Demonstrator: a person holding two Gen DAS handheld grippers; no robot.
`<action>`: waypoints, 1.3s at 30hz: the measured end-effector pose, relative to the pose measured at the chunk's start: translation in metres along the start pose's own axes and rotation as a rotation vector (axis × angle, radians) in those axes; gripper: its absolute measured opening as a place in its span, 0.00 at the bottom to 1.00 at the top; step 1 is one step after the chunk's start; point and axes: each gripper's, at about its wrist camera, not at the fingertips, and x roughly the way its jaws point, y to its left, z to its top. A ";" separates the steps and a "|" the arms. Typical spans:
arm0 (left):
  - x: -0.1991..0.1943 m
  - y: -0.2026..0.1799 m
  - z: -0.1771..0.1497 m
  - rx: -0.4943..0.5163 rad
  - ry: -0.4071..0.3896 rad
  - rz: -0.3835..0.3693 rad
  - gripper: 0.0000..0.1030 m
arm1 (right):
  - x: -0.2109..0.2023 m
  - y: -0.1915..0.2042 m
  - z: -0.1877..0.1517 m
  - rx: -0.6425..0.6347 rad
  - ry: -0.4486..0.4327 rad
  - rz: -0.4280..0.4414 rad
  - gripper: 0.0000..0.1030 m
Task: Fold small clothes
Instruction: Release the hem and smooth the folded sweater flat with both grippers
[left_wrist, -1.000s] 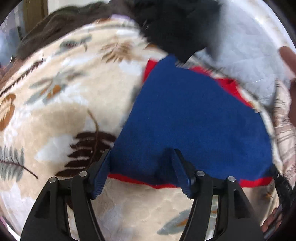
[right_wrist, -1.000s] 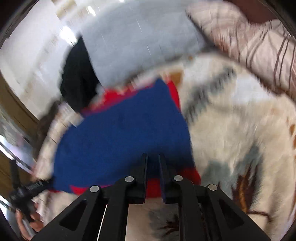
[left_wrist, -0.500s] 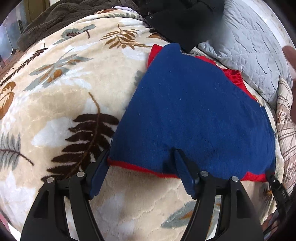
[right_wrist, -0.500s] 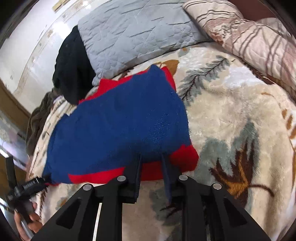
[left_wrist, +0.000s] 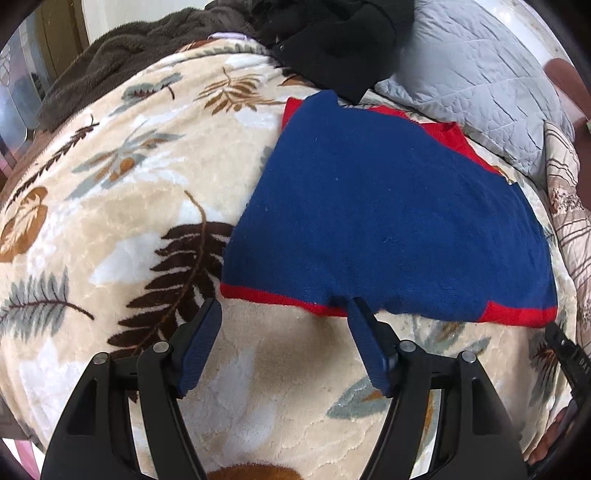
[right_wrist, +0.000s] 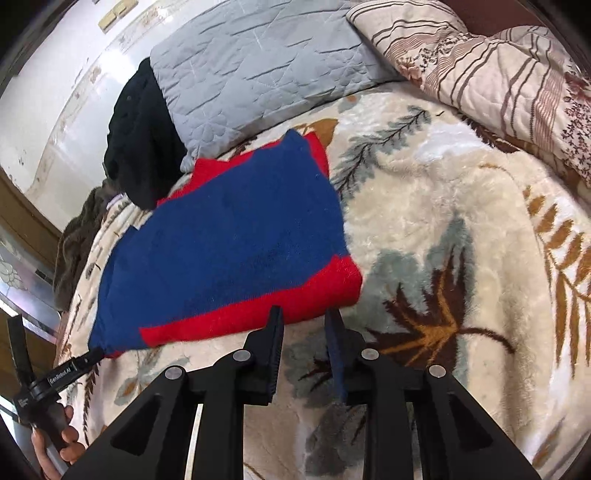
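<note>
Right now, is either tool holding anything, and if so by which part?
Nothing is held. The left tool and right tool are both open at the near hem of the blue and red knitted garment.

A: Which parts differ from the earlier frames?
B: The right gripper (right_wrist: 303, 317), formerly clamped on the folded blue-and-red knit garment (right_wrist: 229, 254), stands parted; the left gripper (left_wrist: 284, 308) has withdrawn off its hem.

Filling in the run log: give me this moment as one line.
garment: folded, flat on blanket | left gripper: open, at hem | right gripper: open, at hem | nothing held
</note>
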 end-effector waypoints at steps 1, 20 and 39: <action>-0.002 -0.001 0.000 0.007 -0.008 0.002 0.68 | -0.002 -0.001 0.001 0.006 -0.007 0.002 0.26; 0.059 0.024 0.141 -0.048 0.075 -0.078 0.68 | 0.071 -0.013 0.132 0.169 -0.031 0.027 0.37; 0.106 -0.003 0.158 -0.004 0.017 -0.020 0.51 | 0.099 -0.017 0.145 0.076 -0.045 0.010 0.14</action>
